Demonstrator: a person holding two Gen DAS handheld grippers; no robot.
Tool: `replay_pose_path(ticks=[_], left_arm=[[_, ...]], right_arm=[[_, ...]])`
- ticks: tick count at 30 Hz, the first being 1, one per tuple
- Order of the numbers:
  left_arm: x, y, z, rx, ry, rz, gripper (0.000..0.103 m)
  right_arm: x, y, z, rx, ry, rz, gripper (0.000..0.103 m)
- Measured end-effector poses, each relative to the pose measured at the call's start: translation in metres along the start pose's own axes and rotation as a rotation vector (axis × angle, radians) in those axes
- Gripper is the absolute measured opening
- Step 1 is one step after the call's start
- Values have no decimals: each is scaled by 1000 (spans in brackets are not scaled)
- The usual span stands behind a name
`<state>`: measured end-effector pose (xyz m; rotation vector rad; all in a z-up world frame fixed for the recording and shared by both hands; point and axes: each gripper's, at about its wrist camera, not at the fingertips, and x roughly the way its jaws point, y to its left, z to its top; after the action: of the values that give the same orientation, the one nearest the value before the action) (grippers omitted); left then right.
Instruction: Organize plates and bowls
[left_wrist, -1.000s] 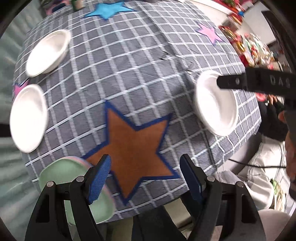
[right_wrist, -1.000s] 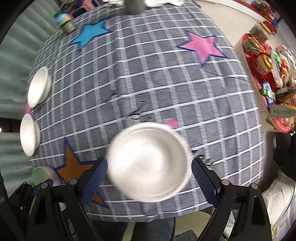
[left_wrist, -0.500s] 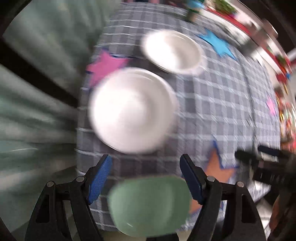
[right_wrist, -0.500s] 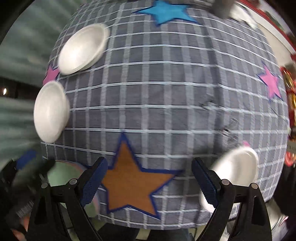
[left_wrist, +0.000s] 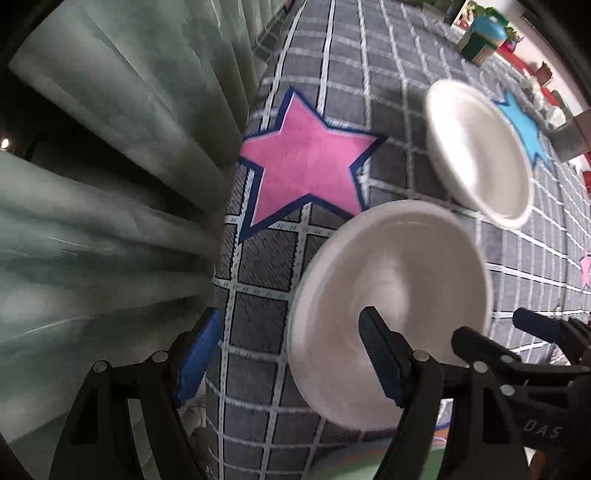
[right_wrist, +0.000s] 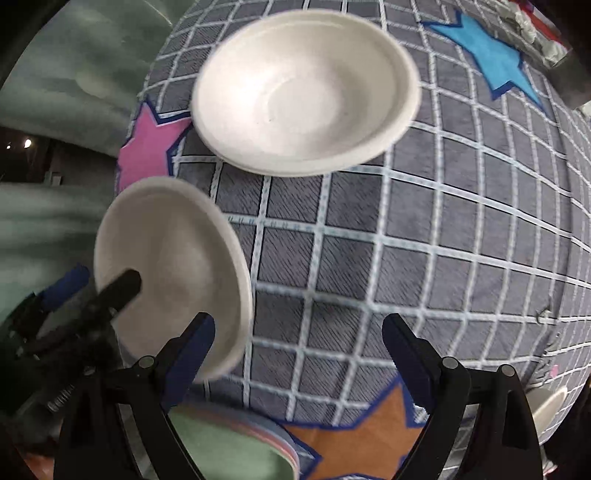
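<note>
Two white bowls sit at the left edge of the checked tablecloth: a near bowl (left_wrist: 388, 288) (right_wrist: 170, 258) and a far bowl (left_wrist: 476, 155) (right_wrist: 303, 99). My left gripper (left_wrist: 288, 358) (right_wrist: 94, 284) is open and straddles the near bowl's outer rim, with one finger over the bowl's inside and the other past the table edge. My right gripper (right_wrist: 297, 347) (left_wrist: 509, 332) hangs open over bare cloth just right of the near bowl, its left finger close to that rim. A stack of coloured plates (right_wrist: 229, 443), green on top, lies at the front edge.
A green curtain (left_wrist: 110, 184) hangs just past the table's left edge. Another white bowl (right_wrist: 546, 406) peeks in at the front right. A grey metal object (right_wrist: 569, 74) and a green-and-blue container (left_wrist: 480, 37) stand at the back.
Both grippers have swept left across the table and come lower, from the orange star and the right-hand bowl to the two white bowls at the left edge. Both stayed open.
</note>
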<state>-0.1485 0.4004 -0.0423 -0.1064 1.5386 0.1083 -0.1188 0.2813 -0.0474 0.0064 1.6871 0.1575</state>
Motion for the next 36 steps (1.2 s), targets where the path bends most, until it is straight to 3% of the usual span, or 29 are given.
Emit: replay_pose_path(ticks=[2, 4, 6, 12, 17, 21, 26, 28, 30, 35, 36], left_arm=[[9, 2, 3, -5, 16, -12, 79], [15, 3, 5, -5, 32, -18, 68], [17, 2, 7, 2, 28, -5, 67], [14, 0, 9, 27, 23, -7, 52], [6, -16, 1, 90, 17, -30, 38], [3, -32, -5, 160, -2, 15, 36], [3, -17, -2, 119, 4, 18, 39], [8, -12, 1, 107, 21, 13, 43], [7, -10, 4, 113, 2, 9, 44], [7, -22, 3, 163, -5, -21, 42], [8, -26, 3, 174, -1, -30, 33]], right_arm=[[5, 3, 3, 2, -2, -4, 93], [10, 10, 5, 0, -4, -8, 89], [18, 18, 8, 3, 8, 7, 62], [37, 42, 12, 2, 36, 93, 30], [42, 59, 1, -6, 33, 125, 30], [48, 67, -13, -6, 34, 128, 27], [45, 58, -17, 36, 9, 140, 28], [48, 53, -18, 61, 23, 147, 34], [48, 41, -7, 85, 6, 132, 56], [47, 35, -4, 84, -14, 145, 55], [52, 43, 1, 71, -14, 141, 42]])
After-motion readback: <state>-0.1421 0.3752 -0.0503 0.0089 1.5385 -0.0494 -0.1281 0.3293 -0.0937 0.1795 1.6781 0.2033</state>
